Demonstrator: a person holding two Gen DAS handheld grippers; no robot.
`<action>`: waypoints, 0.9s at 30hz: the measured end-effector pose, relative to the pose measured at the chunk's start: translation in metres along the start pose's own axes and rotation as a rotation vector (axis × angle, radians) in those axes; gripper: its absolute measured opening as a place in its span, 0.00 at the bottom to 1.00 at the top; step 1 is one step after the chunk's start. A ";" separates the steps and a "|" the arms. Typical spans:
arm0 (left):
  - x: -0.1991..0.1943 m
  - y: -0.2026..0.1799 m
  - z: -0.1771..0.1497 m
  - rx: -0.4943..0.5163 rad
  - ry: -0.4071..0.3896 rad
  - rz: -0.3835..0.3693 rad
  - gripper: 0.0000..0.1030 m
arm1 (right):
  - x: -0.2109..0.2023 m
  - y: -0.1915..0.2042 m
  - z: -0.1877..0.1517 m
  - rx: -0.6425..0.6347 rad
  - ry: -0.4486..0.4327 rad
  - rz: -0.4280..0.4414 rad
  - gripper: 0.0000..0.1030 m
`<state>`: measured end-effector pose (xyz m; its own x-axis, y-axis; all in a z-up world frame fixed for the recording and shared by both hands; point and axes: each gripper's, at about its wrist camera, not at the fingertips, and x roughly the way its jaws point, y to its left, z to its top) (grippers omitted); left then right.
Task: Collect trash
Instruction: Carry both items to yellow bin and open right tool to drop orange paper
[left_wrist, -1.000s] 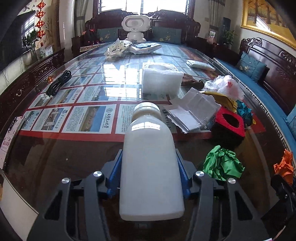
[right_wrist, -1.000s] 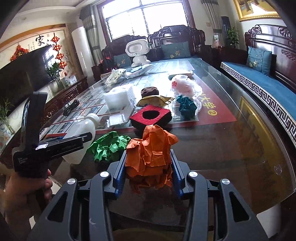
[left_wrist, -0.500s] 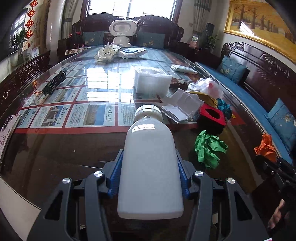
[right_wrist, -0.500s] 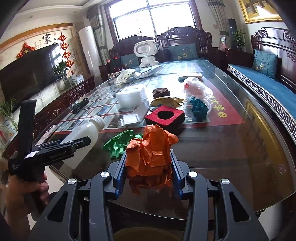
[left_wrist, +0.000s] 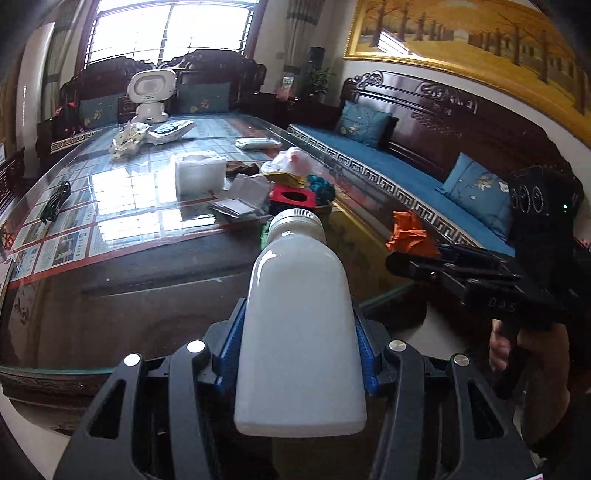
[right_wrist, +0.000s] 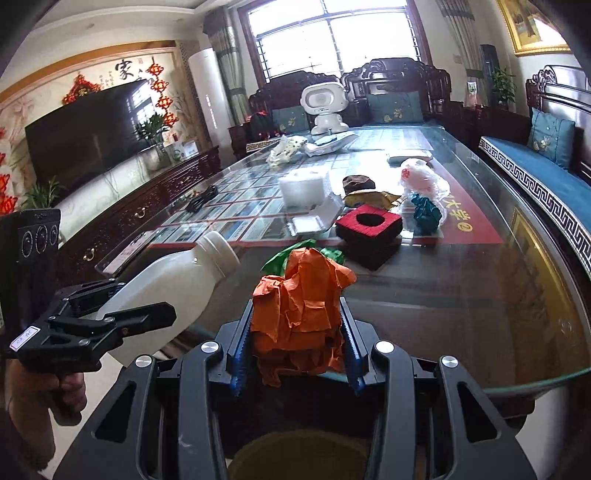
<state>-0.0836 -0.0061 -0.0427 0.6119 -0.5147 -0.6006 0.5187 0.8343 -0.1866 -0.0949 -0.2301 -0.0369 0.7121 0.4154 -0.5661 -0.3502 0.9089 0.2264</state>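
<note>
A: White plastic bottle (left_wrist: 301, 325) sits clamped in the left gripper (left_wrist: 300, 354), pads pressed on both flanks low on the body, cap end pointing away. Right gripper (right_wrist: 295, 339) is closed on the orange paper wad (right_wrist: 301, 299). Both loads are held over the near edge of the glass table (right_wrist: 498, 295).

B: Bin?

A: A round tan rim (right_wrist: 303, 458) shows under the right gripper, low in its view. Probably the bin; cannot confirm. Nothing comparable is visible under the left.

B: Risks?

A: 1. Bottle is smooth and held near its base, so most of its length overhangs. A tilt could let it pivot or slide out.
2. Paper is loose and crumpled, with flaps hanging below the pads. It may snag on the ridged pads at release and not fall clean.
3. The grippers are near each other; the right one shows just beside the bottle in the left view. Converging on one opening could knock them together.

B: Remaining trash?

A: Green paper (right_wrist: 295, 254), red block (right_wrist: 369, 221), teal wad (right_wrist: 424, 214), plastic bag (right_wrist: 421, 181) and foam pieces (right_wrist: 303, 188) lie on the table.
</note>
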 end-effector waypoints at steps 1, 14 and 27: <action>-0.005 -0.006 -0.005 0.014 0.000 -0.009 0.51 | -0.006 0.003 -0.006 -0.005 0.010 0.003 0.40; -0.027 -0.055 -0.088 0.101 0.106 -0.102 0.51 | -0.055 0.031 -0.109 0.008 0.137 -0.046 0.40; -0.035 -0.079 -0.120 0.167 0.150 -0.137 0.51 | -0.078 0.037 -0.131 0.004 0.082 -0.121 0.65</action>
<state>-0.2175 -0.0301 -0.1009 0.4401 -0.5757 -0.6892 0.6898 0.7081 -0.1511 -0.2432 -0.2332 -0.0886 0.6966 0.2984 -0.6524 -0.2620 0.9524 0.1558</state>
